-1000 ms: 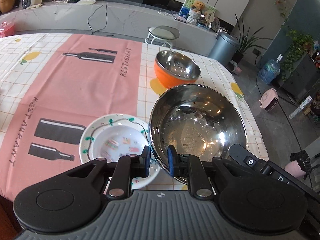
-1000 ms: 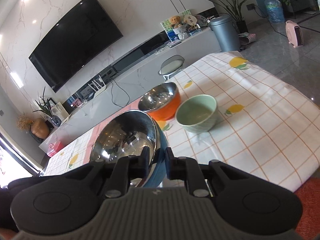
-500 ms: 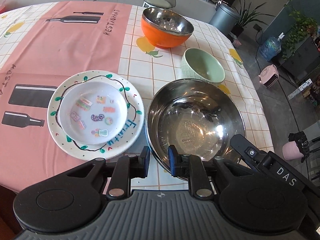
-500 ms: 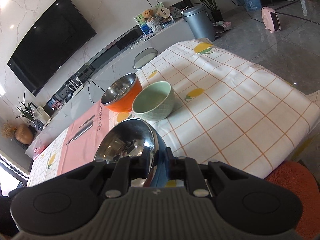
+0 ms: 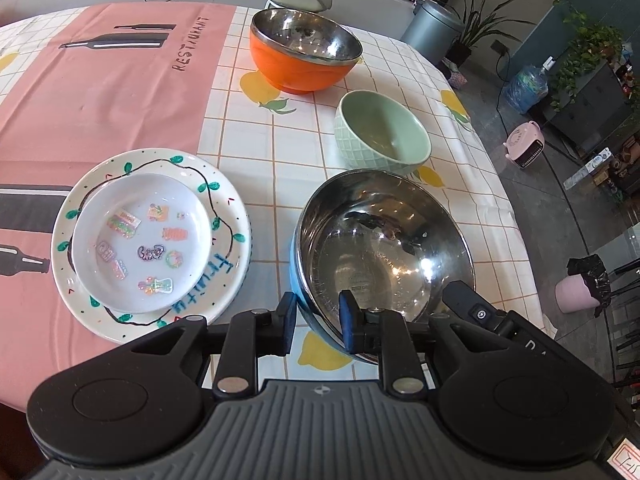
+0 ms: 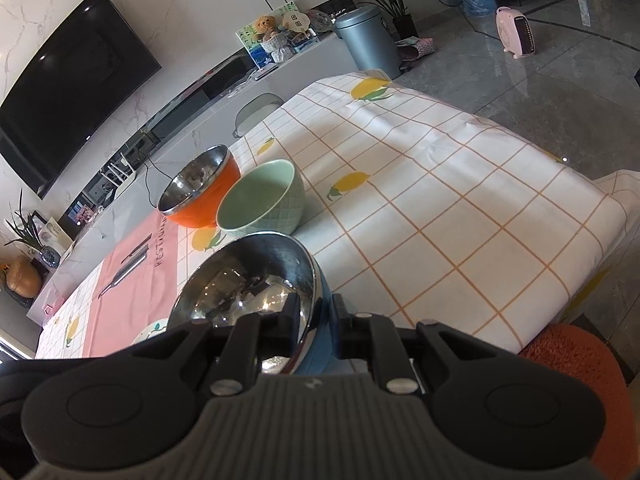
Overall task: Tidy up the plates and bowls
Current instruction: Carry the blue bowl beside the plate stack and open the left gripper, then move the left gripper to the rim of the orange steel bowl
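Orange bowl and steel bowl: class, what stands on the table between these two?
The green bowl stands between the orange bowl and the steel bowl. The left wrist view shows it clearly; the right wrist view agrees.

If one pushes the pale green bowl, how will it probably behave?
The green bowl looks like glazed ceramic, so probably rather heavy and breakable. It stands upright on the tablecloth, so it should slide, not tip. Its textured wall may give some grip.

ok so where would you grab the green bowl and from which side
Grip the green bowl by its rim: it stands upright and open, and the wall is thin enough for one pad inside, one outside. Come from above onto the rim's right side, since the orange bowl and the large steel bowl crowd the other sides.
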Demonstrator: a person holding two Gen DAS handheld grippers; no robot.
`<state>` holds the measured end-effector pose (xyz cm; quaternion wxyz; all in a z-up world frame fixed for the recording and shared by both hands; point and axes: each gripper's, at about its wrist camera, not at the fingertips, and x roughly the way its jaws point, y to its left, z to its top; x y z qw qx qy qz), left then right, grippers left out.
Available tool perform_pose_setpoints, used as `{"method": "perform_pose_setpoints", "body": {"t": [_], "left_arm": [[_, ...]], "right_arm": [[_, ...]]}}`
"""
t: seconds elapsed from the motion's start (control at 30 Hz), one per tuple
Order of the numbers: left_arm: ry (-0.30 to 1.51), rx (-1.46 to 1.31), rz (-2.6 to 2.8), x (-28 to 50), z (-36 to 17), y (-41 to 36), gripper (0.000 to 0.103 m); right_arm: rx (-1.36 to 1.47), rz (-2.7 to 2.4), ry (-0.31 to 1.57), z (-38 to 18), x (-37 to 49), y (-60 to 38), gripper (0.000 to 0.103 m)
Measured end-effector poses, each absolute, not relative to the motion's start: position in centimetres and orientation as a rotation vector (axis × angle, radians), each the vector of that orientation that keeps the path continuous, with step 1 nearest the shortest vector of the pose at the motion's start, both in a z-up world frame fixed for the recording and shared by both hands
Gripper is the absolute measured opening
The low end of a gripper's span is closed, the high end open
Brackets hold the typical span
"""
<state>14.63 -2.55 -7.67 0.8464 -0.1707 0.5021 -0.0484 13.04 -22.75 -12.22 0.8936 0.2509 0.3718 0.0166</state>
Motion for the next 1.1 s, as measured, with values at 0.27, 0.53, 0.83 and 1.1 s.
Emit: {"method": "perform_pose_setpoints", "body": {"t": [0.27,0.53,0.83,1.1], "left_arm": [[1.020,-0.359,-0.130,14.7,-7.1,-2.5,0.045],[0.907,-0.301,-0.126,14.0,-4.8,-2.4,0.058],[0.809,-0.255,-0.145,13.9,-2.4,-1.8,0.059],[0.757,-0.249,-0.117,15.5,-0.9,-0.1,0.060]], "right_arm": [[0.517,0.024,0.759,-11.9,13.1,-22.6,0.022],[0.495,0.014,0.731,-10.7,12.7,-22.6,0.050],[0.455,0.052,0.663,-7.9,12.9,-21.7,0.065],[0.407,0.111,0.621,-5.5,14.7,-19.9,0.074]]}}
